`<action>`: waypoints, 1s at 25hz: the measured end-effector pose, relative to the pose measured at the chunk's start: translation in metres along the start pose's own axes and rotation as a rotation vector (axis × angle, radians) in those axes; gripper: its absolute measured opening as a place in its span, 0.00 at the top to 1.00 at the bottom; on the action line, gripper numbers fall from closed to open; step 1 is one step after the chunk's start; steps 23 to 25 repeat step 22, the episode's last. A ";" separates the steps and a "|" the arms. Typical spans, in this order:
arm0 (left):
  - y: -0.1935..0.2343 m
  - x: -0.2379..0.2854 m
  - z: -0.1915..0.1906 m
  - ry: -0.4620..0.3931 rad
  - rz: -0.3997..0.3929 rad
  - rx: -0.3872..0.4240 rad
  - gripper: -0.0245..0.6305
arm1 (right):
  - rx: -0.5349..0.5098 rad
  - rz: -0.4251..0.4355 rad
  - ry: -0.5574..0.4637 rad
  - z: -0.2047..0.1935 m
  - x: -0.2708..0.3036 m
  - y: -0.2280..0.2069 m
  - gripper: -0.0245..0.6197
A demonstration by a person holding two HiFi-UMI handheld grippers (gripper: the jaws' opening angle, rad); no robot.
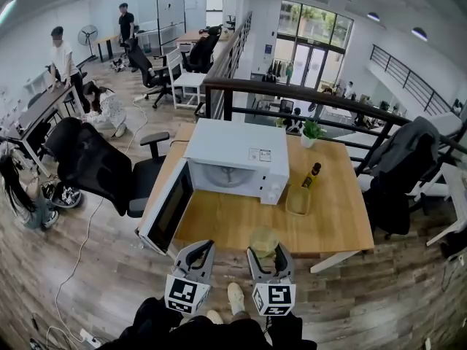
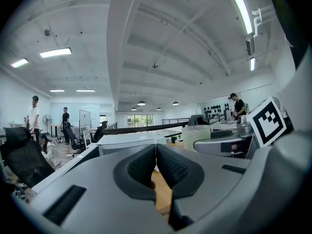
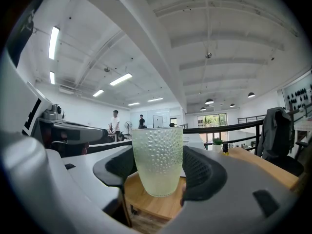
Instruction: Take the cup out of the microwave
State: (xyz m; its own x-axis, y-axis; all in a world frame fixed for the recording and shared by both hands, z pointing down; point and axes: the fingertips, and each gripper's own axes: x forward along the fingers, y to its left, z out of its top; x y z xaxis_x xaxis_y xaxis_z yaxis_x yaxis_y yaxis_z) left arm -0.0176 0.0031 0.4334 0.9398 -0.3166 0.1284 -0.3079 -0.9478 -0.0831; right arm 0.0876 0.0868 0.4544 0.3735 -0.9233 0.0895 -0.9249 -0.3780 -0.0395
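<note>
Right fingers (image 3: 204, 172) clamp the cup (image 3: 157, 157) by its lower wall, left gripper (image 2: 156, 160) closed on nothing; cup judged light, rigid, possibly brittle, its dimpled wall the surest hold.

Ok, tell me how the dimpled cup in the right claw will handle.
The cup looks rigid, and its dimpled wall probably stops it slipping in the right claw. It narrows toward the base, so a hard squeeze might push it upward. Tall on a small foot, it may tip easily when set down.
</note>
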 end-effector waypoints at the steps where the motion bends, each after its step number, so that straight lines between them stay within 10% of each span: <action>1: 0.000 0.000 0.000 -0.002 0.001 -0.001 0.93 | 0.000 0.000 0.001 0.000 0.000 0.000 0.45; 25: 0.002 -0.002 0.004 -0.004 0.016 -0.012 0.93 | -0.015 0.022 -0.006 0.004 0.003 0.005 0.45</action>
